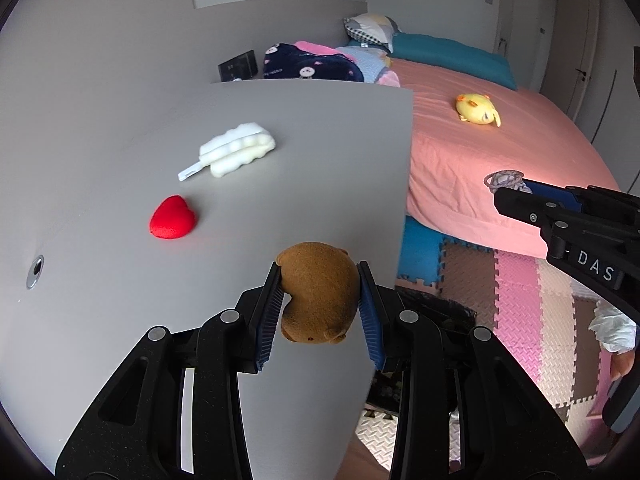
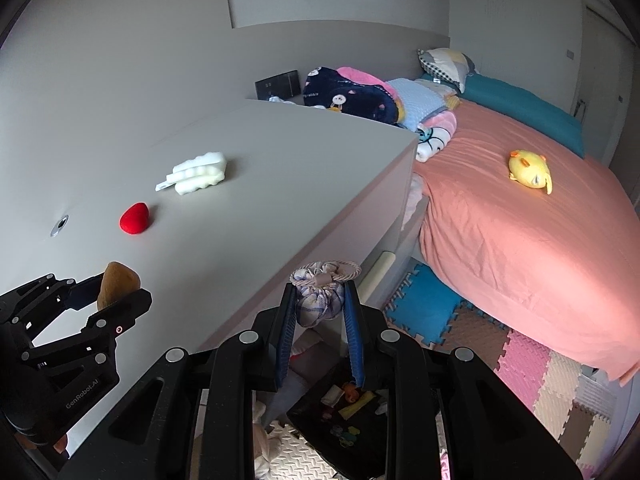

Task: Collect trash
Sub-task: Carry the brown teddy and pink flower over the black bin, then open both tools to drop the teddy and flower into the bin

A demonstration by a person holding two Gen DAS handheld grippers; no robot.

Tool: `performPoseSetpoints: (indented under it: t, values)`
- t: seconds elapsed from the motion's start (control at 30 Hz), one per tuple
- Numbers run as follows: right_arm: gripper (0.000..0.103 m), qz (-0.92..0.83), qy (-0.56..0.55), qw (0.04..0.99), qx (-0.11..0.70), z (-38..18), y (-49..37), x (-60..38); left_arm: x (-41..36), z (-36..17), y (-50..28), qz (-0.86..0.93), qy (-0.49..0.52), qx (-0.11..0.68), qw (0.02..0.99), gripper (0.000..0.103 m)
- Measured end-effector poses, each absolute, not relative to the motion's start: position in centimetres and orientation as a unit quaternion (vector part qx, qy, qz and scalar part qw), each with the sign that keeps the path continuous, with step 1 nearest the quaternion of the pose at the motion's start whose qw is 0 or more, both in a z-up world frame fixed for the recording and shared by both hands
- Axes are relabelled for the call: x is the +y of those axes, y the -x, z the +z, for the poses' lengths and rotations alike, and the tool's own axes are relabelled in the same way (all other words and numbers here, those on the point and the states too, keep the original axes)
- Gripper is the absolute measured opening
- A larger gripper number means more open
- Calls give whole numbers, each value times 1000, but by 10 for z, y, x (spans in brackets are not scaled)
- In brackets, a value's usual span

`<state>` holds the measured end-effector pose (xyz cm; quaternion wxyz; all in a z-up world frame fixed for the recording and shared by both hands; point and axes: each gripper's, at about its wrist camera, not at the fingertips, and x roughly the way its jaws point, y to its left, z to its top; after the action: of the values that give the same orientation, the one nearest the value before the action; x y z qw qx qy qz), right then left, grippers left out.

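Left gripper (image 1: 320, 304) clamps brown plush toy (image 1: 320, 292); right gripper (image 2: 320, 328) clamps drawstring cloth pouch (image 2: 320, 296). Clear desk (image 1: 160, 120) edge before dropping (black bin (image 2: 340, 412) below).

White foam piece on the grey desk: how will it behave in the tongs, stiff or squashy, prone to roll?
The white foam piece looks like soft packing foam, so it is probably very light and would compress under the pads. Its wavy, flattish body lies flat on the grey desk, so it is unlikely to roll. The thin tab sticking out at one end may bend.

Brown plush toy (image 1: 320, 292); red heart (image 1: 173, 217); blue-checked white pouch (image 2: 320, 300)
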<state>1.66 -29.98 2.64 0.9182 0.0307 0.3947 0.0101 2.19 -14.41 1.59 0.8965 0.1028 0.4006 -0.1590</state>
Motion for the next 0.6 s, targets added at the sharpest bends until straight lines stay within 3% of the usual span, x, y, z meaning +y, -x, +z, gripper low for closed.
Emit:
performPoseSetpoints:
  t: [0.6]
  values:
    - [25, -66, -76, 915, 391, 24, 24, -384, -229, 7, 0, -253, -163, 395, 868, 36]
